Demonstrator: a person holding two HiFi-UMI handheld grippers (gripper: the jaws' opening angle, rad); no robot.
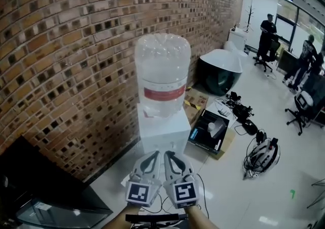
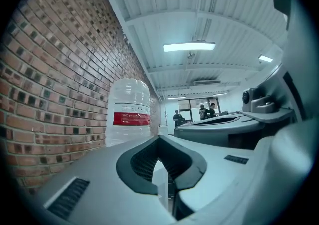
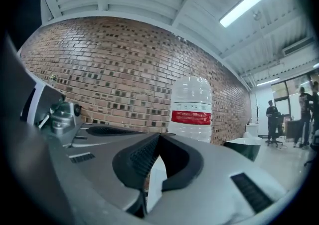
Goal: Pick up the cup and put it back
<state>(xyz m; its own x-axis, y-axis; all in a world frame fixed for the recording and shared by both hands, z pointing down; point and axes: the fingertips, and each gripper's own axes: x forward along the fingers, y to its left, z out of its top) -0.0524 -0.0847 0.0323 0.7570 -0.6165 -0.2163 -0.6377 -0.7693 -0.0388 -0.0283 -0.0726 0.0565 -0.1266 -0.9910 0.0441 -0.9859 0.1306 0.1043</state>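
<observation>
No cup shows in any view. A white water dispenser (image 1: 165, 131) topped by a big clear bottle with a red label (image 1: 162, 75) stands against the brick wall. My left gripper (image 1: 154, 155) and right gripper (image 1: 169, 155) are side by side low in the head view, both pointing at the dispenser and a little short of it. Each has its jaws shut with nothing between them. The left gripper (image 2: 162, 141) sees the bottle (image 2: 128, 112) ahead to its left. In the right gripper view the right gripper (image 3: 158, 136) has the bottle (image 3: 192, 109) ahead and slightly to the right.
The brick wall (image 1: 71, 55) runs along the left. On the floor right of the dispenser lie an open box (image 1: 209, 130), a dark tub with a white top (image 1: 219, 70), cables and a helmet (image 1: 261, 156). People (image 1: 266, 35) and office chairs (image 1: 304, 106) are far right. A dark case (image 1: 45, 197) sits bottom left.
</observation>
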